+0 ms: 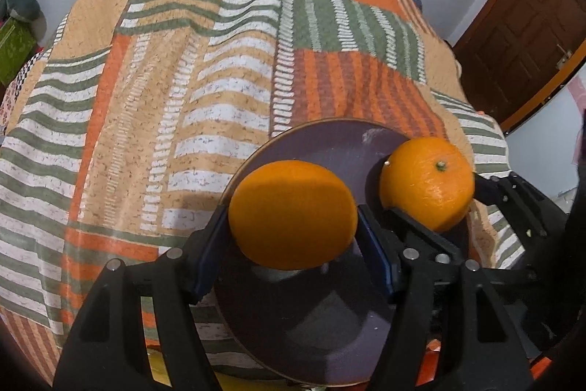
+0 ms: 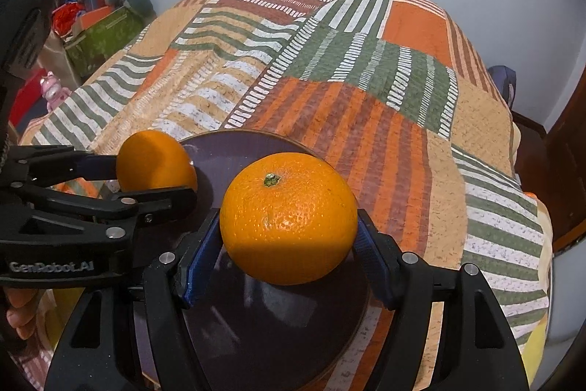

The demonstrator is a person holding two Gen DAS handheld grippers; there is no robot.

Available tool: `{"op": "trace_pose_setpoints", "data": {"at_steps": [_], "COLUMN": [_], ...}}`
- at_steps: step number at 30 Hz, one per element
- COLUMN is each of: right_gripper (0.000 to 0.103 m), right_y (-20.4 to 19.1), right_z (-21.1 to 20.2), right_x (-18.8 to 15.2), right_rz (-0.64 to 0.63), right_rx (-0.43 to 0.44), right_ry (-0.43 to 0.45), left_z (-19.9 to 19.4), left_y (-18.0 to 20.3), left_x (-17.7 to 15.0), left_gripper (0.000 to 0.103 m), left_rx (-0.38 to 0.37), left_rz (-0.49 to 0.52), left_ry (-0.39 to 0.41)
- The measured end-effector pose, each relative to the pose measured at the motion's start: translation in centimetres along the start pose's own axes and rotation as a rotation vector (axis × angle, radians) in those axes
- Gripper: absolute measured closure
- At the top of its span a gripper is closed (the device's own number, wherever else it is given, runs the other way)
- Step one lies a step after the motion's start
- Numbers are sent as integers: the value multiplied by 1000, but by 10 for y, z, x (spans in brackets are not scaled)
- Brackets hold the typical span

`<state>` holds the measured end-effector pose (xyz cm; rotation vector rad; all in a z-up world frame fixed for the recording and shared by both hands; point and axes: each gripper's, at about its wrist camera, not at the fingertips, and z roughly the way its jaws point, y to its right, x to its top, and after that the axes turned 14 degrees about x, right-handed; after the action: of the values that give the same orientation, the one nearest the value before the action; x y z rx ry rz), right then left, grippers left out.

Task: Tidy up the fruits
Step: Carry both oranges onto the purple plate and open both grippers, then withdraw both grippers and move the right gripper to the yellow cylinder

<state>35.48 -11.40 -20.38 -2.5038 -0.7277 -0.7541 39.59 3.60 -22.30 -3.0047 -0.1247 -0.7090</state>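
Oranges: two. Plate point(image 1: 329, 141): one, dark, on the patterned bedspread point(image 1: 146, 98). Left tool point(image 1: 293, 218) clamps the smooth orange point(image 1: 293, 215); right tool point(image 2: 289, 226) clamps the stemmed orange point(image 2: 289, 218); both above the plate.

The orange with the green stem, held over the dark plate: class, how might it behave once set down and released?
The orange is round, so it would probably roll on the plate. It keeps its shape between the fingers, suggesting firmness.

A patchwork-quilted bed point(image 1: 219, 68) carries a purple plate point(image 1: 329, 141).
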Motion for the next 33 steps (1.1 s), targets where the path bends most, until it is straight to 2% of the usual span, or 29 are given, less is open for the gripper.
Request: {"op": "trace_pose_setpoints", "data": {"at_steps": [4,7,9,10,21,27,33], "right_gripper": [36,35,22,20,19,19,19], "right_y": [-2,-3,-6,-7,-20,-34,-49], "right_z": [0,-3,-10,-14,-72,-103,-124], "right_x": [-1,-3,-2,-2,-6,-18,-46], "right_rz": [-5,-8,-18,-24,-19,-21,-40], "right_rx": [-7,-6,-29,-37,-50,-50,-46], "right_ry": [-10,-1,26,40,155,196,202], "left_z": [-16,-30,-38,-43,-107,-133,-149], "left_y": [1,1,-1,-3,-25,-45,-60], "left_x": [0,-2,-3,-4,-34,-64,-100], "left_gripper": [27,26,26,26,22,22,21], "left_rx": [17,22,21,22,84,96,97], "left_rz": [10,19,17,15,7,-13,-30], "left_ry": [64,96,112,119,245,255,236]}}
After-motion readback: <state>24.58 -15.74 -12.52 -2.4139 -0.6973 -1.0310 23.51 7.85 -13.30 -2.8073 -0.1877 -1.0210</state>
